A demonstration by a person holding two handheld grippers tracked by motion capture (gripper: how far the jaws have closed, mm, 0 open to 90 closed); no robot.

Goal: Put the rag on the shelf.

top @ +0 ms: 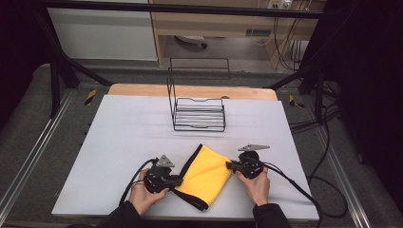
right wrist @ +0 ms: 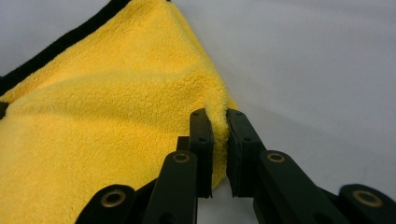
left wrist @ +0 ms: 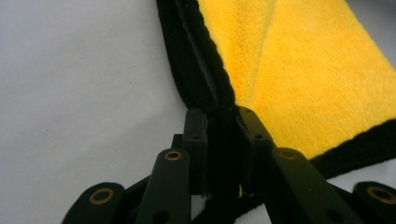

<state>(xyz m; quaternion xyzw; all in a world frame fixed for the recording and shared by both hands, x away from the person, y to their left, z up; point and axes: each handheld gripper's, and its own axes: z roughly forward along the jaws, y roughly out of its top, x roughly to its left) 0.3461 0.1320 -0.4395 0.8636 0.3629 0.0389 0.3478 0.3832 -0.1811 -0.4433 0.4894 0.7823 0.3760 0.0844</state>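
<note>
A folded yellow cloth (top: 206, 173) with a black border lies on the white table (top: 128, 142) near its front edge. My left gripper (top: 177, 181) is at the cloth's left side, shut on the black border (left wrist: 205, 79). My right gripper (top: 230, 166) is at the cloth's right side, shut on a pinched fold of the yellow cloth (right wrist: 140, 126). In the left gripper view the jaws clamp the dark edge of the cloth (left wrist: 299, 70); in the right gripper view a ridge of yellow pile stands between the fingertips (right wrist: 201, 122).
A black wire rack (top: 198, 113) stands upright at the middle back of the table. A wooden board edge (top: 190, 90) shows behind it. Cables (top: 294, 185) trail from both grippers over the table's front.
</note>
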